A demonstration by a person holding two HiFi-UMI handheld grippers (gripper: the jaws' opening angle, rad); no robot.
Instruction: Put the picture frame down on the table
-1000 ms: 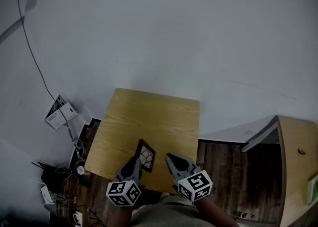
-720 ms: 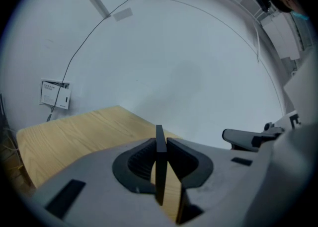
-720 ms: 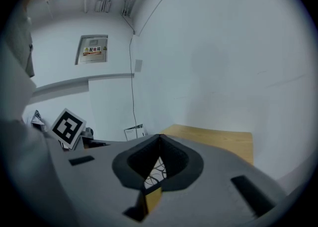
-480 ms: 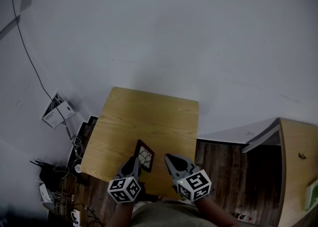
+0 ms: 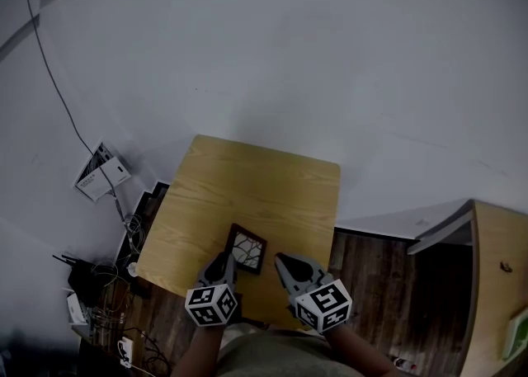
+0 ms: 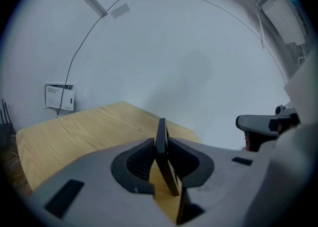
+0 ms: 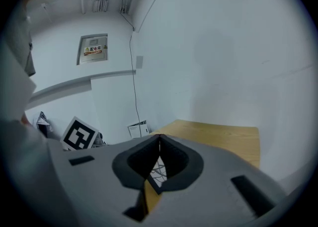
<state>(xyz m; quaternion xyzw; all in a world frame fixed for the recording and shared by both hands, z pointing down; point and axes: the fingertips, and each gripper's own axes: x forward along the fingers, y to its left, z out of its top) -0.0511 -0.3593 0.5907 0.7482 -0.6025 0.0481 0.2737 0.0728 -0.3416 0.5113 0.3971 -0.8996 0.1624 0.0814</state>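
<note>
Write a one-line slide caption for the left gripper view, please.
Left gripper, jaws shut on the dark picture frame, seen edge-on over the wooden table.

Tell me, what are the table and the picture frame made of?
The table looks like pale wood, or a wood-look coating: streaky grain lines show, and it isn't shiny. The picture frame has a dark, dull border, maybe painted wood or plastic; I can't tell which.
</note>
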